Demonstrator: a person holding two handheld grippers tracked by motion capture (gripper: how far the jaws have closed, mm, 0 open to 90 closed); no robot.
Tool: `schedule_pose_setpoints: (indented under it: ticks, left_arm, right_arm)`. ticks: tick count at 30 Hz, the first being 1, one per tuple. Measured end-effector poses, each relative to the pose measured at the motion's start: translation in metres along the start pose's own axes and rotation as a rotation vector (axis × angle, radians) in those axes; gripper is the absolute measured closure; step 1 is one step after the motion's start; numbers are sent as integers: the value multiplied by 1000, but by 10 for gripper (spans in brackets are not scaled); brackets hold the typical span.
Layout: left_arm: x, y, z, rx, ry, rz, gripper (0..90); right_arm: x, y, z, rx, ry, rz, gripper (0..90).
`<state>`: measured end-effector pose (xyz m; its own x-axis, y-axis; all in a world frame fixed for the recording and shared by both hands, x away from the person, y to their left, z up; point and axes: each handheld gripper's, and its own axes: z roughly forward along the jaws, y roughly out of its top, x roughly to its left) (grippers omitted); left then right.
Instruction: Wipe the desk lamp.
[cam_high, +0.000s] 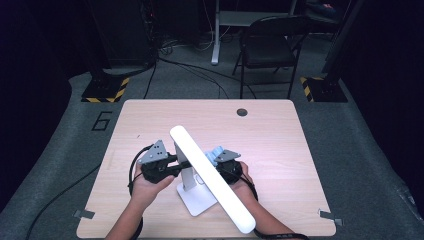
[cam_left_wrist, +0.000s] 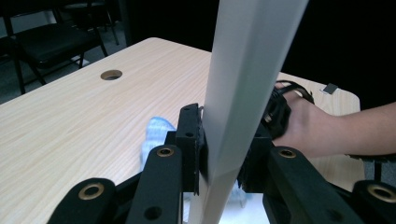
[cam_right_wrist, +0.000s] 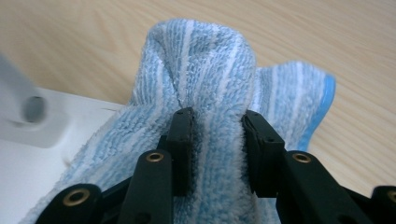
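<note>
- While the white lamp (cam_high: 200, 170) stands mid-surface (cam_high: 270, 145), the left gripper (cam_left_wrist: 223, 154) has its jaws clamped on its upright post.
- The right gripper (cam_right_wrist: 217, 149) pinches the blue striped cloth (cam_right_wrist: 210, 84) against the lamp's base.

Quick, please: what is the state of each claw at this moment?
Left claw: closed on the white lamp stem.
Right claw: closed on the blue striped cloth.
</note>
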<state>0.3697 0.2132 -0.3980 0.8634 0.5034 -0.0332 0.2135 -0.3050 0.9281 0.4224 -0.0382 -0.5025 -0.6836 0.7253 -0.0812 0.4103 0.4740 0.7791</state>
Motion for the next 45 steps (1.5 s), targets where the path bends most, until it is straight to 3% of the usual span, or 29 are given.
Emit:
schedule_pose_setpoints:
  ticks: [2,5,8,10,12,14,17,18,20,24,26,33,36,40,41,43,45]
  left_arm:
    - [0,0,1,-8,4,-3,741]
    - [0,0,1,-6,6,0,742]
    - [0,0,2,-8,13,8,742]
    - [0,0,2,-9,11,4,742]
    - [0,0,2,-9,12,5,741]
    - [0,0,2,-6,10,4,740]
    - [0,0,2,-7,4,0,740]
    - [1,0,1,-7,1,-2,740]
    - [0,0,1,-3,-1,1,739]
    - [-1,-1,0,-1,6,1,740]
    - [0,-1,-1,-1,3,1,740]
    - [-1,-1,-1,-7,9,-2,740]
    - [-1,-1,-1,-7,9,-2,740]
    - [0,-1,0,-8,6,-7,740]
    - [0,-1,0,-7,7,-8,740]
    - [-1,-1,1,-9,13,-3,740]
    - [-1,-1,0,-11,12,-8,741]
  right_arm:
    - [-7,-1,-1,5,1,28,662]
    - [-5,0,-1,17,-25,22,677]
    - [8,1,-3,31,-66,-22,697]
    - [20,0,-3,21,-70,-66,703]
    - [29,0,-3,10,-74,-78,708]
    - [37,1,-3,5,-38,-102,709]
    - [48,2,-1,-7,60,-37,708]
    - [53,3,-1,-8,72,-36,709]
    - [60,3,-3,1,43,-48,710]
    - [45,-2,-3,-20,107,-75,716]
    - [37,-4,-2,-39,99,-96,716]
    - [4,-7,-2,-41,16,-31,711]
    - [-7,-8,-2,-37,17,23,709]
    - [-11,-8,0,-24,-39,25,710]
    - [-15,-10,2,-15,-51,41,710]
    - [-20,-11,4,-14,-26,129,715]
    - [-17,-12,2,-17,-39,125,721]
